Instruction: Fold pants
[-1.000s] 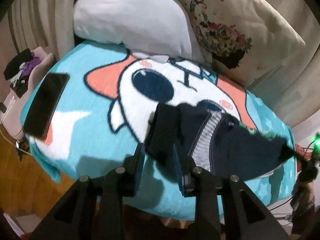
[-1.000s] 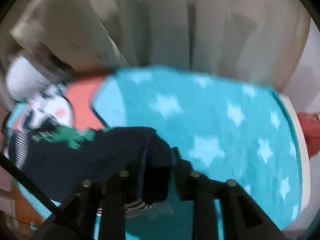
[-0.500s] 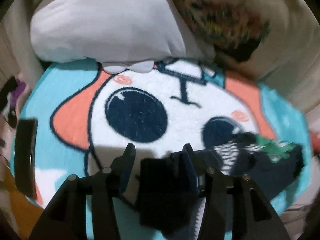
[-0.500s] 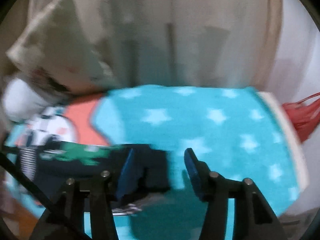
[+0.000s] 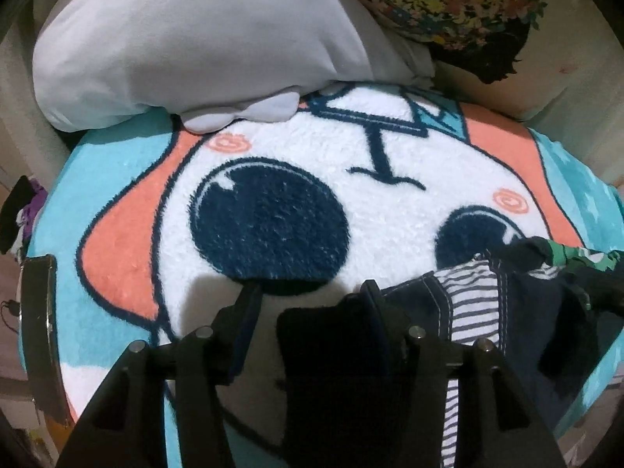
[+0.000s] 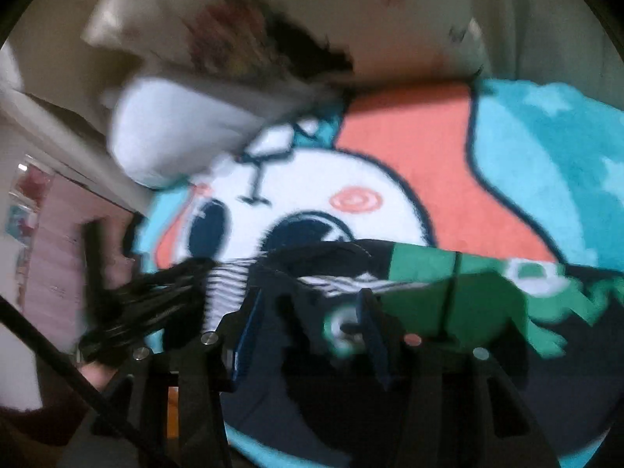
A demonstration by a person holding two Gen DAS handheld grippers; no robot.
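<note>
— Where are the pants [image 5: 518, 312] right now?

— Down on the bed, on that fleece blanket [image 5: 117, 179] with the big cartoon face. They lie bunched at the near edge, dark navy with a striped lining turned out and a green print [image 6: 468, 292] across the top. One of the cartoon's dark eyes [image 5: 269, 222] is bare; the cloth covers the lower edge of the other.

— And the left gripper [image 5: 308, 304]?

— Pointed steeply down at the blanket. Its jaws have just been opening, and the fingers [image 5: 243, 312] stand partly apart. A dark flap of the pants lies between them, up against the right-hand finger, with a clear gap to the other one. They are not pressing on it.

— The right gripper [image 6: 308, 312]?

— Hovering over the pants farther along. That view is blurred. Its jaws opened and have come in a touch since, and they stand partly apart with dark cloth and the striped edge behind the gap. I see nothing pinched there.

— What else is about?

— A grey pillow [image 5: 187, 39] at the head of the bed, touching the blanket's far edge, and a floral cushion [image 5: 448, 4] beside it. A dark flat device [image 5: 37, 323] lies at the blanket's left edge; I cannot tell what it is.
</note>
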